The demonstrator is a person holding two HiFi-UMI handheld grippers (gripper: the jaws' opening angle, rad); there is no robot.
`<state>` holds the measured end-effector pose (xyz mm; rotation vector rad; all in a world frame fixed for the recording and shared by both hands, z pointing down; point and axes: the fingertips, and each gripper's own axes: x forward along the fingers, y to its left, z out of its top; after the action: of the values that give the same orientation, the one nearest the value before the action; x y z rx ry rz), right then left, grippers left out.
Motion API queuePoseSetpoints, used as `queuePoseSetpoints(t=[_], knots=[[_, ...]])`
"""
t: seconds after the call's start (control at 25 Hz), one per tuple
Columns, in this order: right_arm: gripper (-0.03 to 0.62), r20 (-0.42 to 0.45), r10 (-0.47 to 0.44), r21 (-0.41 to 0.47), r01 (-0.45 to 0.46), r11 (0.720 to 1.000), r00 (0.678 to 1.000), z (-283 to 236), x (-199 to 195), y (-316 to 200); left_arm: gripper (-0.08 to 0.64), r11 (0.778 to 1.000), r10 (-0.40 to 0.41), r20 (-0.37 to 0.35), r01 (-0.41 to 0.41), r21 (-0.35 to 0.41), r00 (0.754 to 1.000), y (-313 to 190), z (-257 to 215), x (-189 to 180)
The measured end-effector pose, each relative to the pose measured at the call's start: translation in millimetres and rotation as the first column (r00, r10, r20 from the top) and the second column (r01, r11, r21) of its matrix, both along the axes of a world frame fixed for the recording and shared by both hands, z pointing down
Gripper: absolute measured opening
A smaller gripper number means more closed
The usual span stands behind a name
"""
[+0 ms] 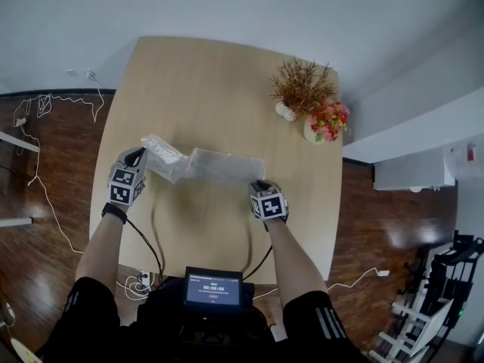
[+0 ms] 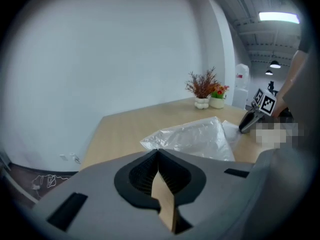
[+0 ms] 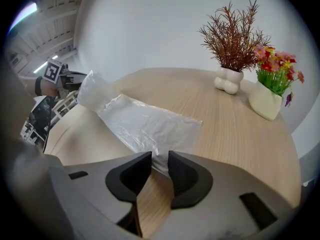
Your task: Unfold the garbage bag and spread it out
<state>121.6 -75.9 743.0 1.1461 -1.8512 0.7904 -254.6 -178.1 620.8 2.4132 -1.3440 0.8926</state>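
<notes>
Head view: garbage bag [image 1: 204, 165] lies crumpled across the middle of the tabletop [image 1: 219, 66], strung between both tongs. Only the right gripper view shows its far end raised off the wood at the left tongs [image 1: 140, 156], which are closed tight on that end. Right tongs [image 1: 261, 185]: narrowly parted, tips steeply down, bag's near edge in the gap, not pinched. Both forearms reach forward over the near edge.

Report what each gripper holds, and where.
The left gripper pinches the garbage bag by its raised end; the right gripper has jaws apart at the other edge, holding nothing.
</notes>
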Motion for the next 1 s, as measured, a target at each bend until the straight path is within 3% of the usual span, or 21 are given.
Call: queuePoseSetpoints(t=[0.28,0.56,0.76,0.88,1.0], knots=[[0.127,0.002,0.002,0.005,-0.002,1.0,1.0,-2.4,-0.7,0.8,0.0,0.995,-0.065,0.075,0.07,-0.069,0.995,-4.5,33.4,-51.7],[0.127,0.011,-0.002,0.013,0.002,1.0,1.0,-5.4,-4.2,-1.0,0.005,0.994,-0.017,0.15,0.034,-0.108,0.989,-14.6,54.3,-70.2],[0.127,0.006,0.002,0.015,-0.002,1.0,1.0,-3.0,-2.7,0.3,0.059,0.977,0.06,0.197,-0.018,-0.211,0.978,-6.5,64.7,-69.5],[0.127,0.019,-0.013,0.033,0.013,0.999,1.0,-7.8,-6.8,-1.9,0.183,0.956,0.091,0.216,-0.024,-0.294,0.972,1.3,82.4,-72.5],[0.127,0.022,-0.016,0.042,0.015,0.999,1.0,-9.3,-7.8,-2.4,0.187,0.944,0.102,0.241,-0.018,-0.328,0.965,6.0,90.8,-77.6]])
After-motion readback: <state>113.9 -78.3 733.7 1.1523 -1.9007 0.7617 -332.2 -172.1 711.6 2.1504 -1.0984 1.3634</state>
